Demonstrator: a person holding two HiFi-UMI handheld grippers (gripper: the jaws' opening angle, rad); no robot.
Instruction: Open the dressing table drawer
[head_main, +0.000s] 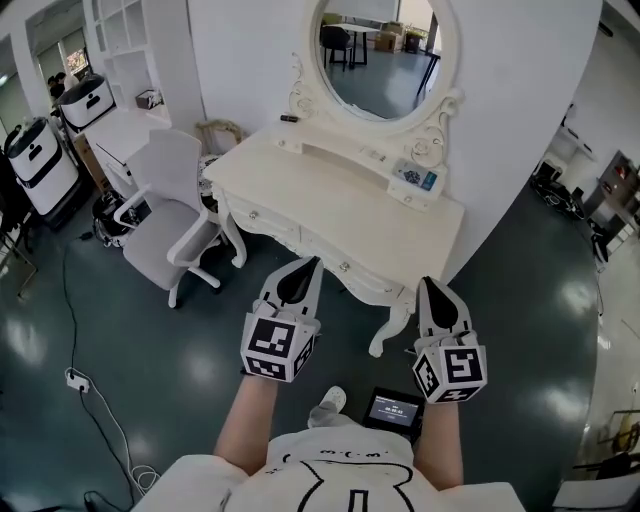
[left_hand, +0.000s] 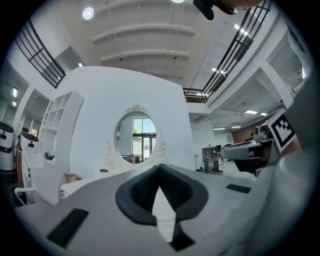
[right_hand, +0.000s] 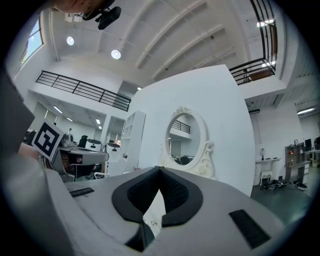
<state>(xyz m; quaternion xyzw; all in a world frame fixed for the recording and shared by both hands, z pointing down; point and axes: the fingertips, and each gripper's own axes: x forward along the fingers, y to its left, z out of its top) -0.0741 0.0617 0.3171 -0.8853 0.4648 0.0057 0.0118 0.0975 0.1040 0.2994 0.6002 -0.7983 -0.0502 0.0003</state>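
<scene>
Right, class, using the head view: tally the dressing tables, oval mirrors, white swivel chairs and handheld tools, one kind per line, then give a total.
Dressing table: 1
Oval mirror: 1
White swivel chair: 1
Tools: 2, left tool and right tool
Total: 5

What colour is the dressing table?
The dressing table is cream white; the head view shows it best.

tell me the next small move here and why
Probably carry the right gripper forward to the drawer knob and part its fingers. It and the left gripper are short of the dressing table, fingers together, nothing held; the drawer is closed.
</scene>
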